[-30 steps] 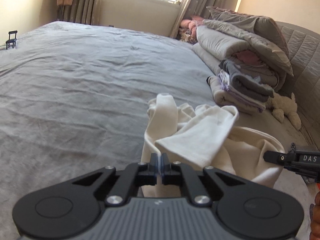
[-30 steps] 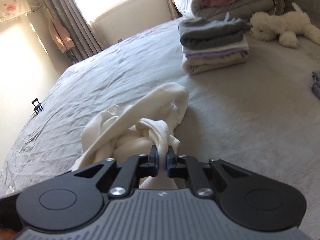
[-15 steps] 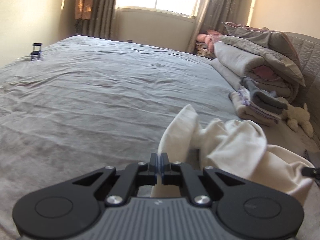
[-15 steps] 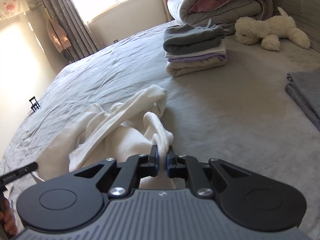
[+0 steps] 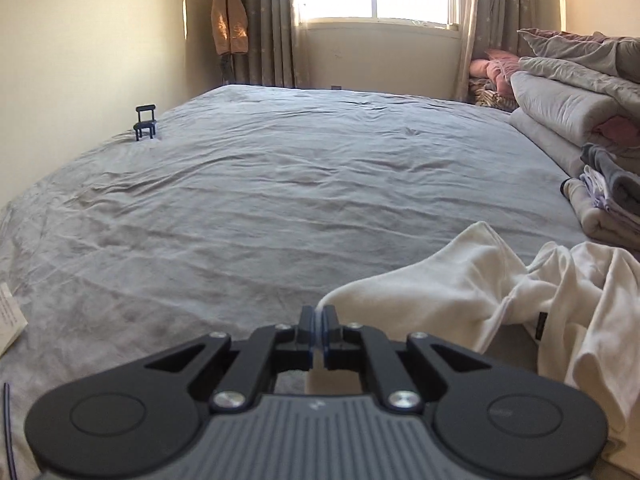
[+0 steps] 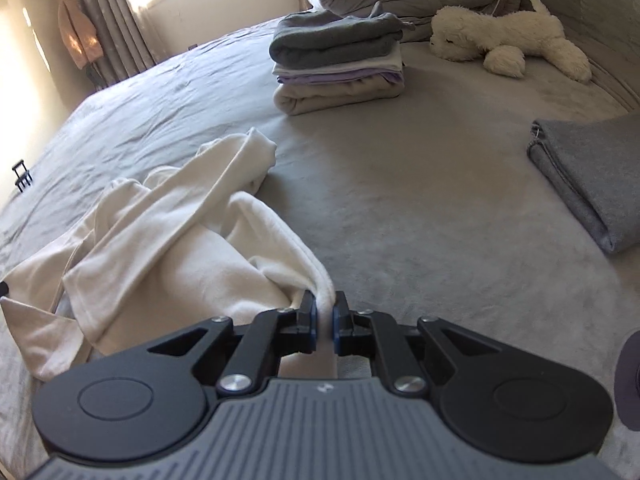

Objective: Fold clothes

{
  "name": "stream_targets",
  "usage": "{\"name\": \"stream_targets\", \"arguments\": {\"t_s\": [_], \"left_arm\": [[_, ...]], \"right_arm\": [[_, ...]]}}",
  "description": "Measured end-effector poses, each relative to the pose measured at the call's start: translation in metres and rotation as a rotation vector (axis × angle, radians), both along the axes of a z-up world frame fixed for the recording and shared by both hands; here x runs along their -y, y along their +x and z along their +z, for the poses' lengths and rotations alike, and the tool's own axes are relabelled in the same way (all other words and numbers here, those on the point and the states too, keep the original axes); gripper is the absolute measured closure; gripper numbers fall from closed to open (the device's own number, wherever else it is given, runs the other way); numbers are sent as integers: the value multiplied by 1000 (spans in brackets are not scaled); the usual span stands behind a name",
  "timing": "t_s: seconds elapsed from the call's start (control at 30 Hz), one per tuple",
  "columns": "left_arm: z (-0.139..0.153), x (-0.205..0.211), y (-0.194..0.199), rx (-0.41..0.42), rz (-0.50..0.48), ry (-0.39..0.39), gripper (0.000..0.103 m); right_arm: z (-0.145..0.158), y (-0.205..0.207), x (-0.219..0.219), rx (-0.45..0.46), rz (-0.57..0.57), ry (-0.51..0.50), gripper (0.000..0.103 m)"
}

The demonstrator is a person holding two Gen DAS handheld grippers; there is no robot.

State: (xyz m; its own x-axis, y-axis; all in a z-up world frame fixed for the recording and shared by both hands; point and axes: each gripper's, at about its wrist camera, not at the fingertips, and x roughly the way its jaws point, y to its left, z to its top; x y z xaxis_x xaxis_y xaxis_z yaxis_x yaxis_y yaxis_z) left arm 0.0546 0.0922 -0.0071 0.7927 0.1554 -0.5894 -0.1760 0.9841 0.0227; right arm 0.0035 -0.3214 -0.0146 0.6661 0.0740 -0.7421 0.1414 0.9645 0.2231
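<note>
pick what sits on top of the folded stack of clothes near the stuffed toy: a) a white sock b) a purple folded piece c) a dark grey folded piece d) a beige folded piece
C: in the right wrist view the stack of clothes is topped by a dark grey folded piece, with white, purple and beige layers below it, beside the stuffed toy.

White garment (image 5: 480, 280) cut off at right edge.

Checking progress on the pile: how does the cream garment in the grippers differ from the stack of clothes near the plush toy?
The cream garment lies loose and crumpled; the stack of clothes is neatly folded. The garment is one piece, pinched by both hand-held grippers; the stack holds several grey, white, lilac and beige layers, untouched. Both rest on the grey bed.
</note>
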Motion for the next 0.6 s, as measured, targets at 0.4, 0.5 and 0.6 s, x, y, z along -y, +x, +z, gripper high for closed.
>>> {"name": "stream_targets", "arguments": {"t_s": [0.4, 0.5, 0.6], "left_arm": [[0, 44, -8, -27, -296, -279, 51], [-14, 59, -3, -85, -354, -340, 51], [-26, 71, 3, -124, -364, -330, 51]], "right_arm": [[20, 2, -14, 65, -3, -12, 48], [23, 7, -25, 84, 16, 17, 47], [23, 11, -36, 86, 43, 74, 47]]}}
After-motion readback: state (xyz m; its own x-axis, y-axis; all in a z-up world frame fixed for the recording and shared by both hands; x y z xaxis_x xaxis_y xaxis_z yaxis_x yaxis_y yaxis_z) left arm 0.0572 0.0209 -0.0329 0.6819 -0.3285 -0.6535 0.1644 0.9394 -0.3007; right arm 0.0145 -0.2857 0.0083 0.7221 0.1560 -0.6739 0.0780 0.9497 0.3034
